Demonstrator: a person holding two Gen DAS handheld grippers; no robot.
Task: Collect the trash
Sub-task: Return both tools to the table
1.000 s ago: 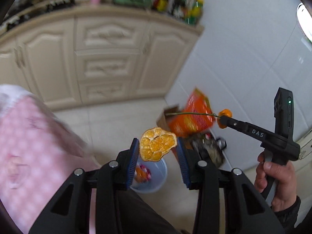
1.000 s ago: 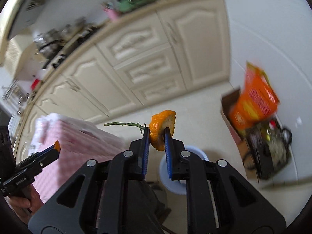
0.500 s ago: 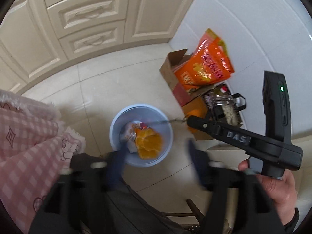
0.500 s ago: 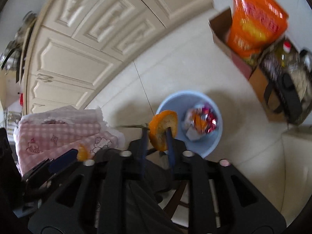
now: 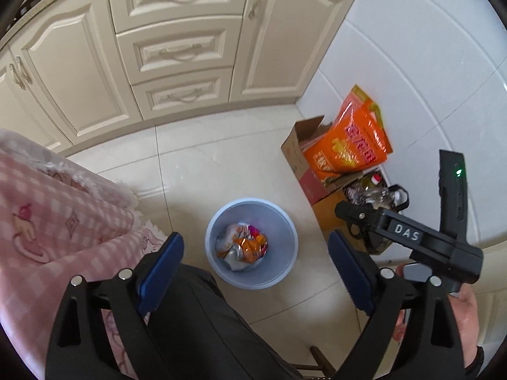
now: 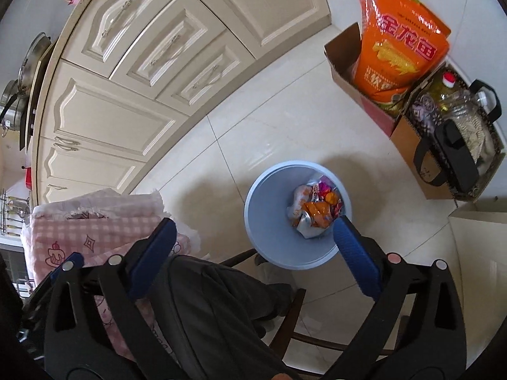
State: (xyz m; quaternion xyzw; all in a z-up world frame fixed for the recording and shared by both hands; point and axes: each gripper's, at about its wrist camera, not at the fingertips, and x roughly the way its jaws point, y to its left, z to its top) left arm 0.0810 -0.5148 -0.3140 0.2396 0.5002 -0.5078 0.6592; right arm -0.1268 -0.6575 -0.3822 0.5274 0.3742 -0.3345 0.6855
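A light blue trash bin [image 5: 285, 237] stands on the tiled floor and also shows in the right wrist view [image 6: 266, 221]. Inside lie crumpled wrappers and orange peel [image 5: 242, 248], seen too in the right wrist view [image 6: 317, 209]. My left gripper [image 5: 253, 253] is open and empty, held high above the bin. My right gripper [image 6: 253, 231] is open and empty, also above the bin. Its black body [image 5: 408, 237] shows at the right of the left wrist view.
A table with a pink checked cloth [image 5: 54, 215] is at the left. Cardboard boxes with an orange bag [image 5: 345, 145] and a black-handled bag [image 6: 453, 152] stand by the white wall. Cream cabinets [image 5: 177, 47] line the back. The person's dark trouser legs [image 6: 215, 310] are below.
Both grippers tilted down over the bin and opened. The left let its orange peel fall first, then the right let go of its peel with the stem. Both peels are out of the grippers.
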